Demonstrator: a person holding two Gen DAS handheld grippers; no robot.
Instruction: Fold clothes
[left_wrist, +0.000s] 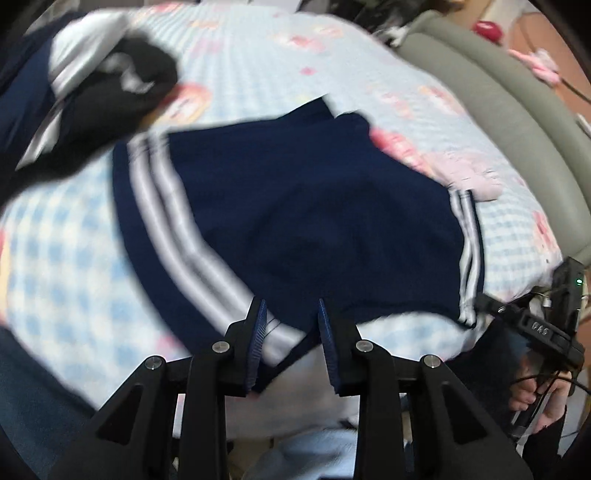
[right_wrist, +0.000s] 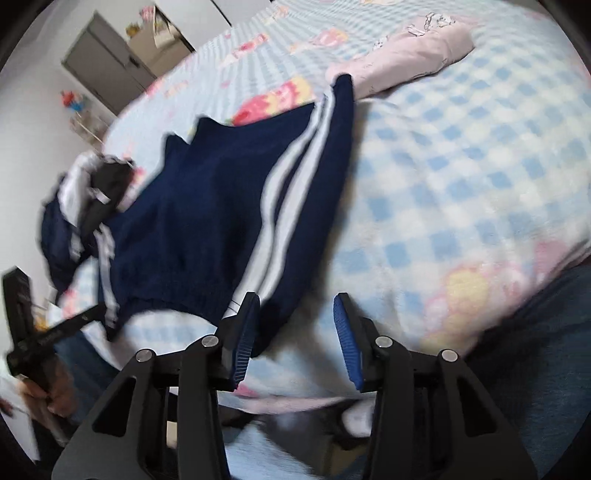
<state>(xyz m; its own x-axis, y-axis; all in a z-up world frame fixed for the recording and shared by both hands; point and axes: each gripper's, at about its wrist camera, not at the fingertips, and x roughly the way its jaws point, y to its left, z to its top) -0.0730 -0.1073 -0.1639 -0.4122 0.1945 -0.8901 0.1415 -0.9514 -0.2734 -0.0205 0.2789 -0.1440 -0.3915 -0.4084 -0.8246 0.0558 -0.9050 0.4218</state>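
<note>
Navy shorts (left_wrist: 295, 206) flat on checked bed (left_wrist: 66, 251); left claw (left_wrist: 291, 314) and right claw (right_wrist: 295, 306) both spread, holding nothing.

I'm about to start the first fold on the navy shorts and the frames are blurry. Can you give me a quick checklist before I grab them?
1. Left claw open: ok.
2. Right claw open: ok.
3. Navy shorts spread flat on the checked blanket: ok, though the far edge looks rumpled.
4. Left claw lined up with the near striped corner: ok, fabric lies between the jaws.
5. Right claw lined up with its corner: not ok, mostly blanket between the jaws.
6. Dark clothes pile clear of the shorts: cannot tell, blurred.
</note>
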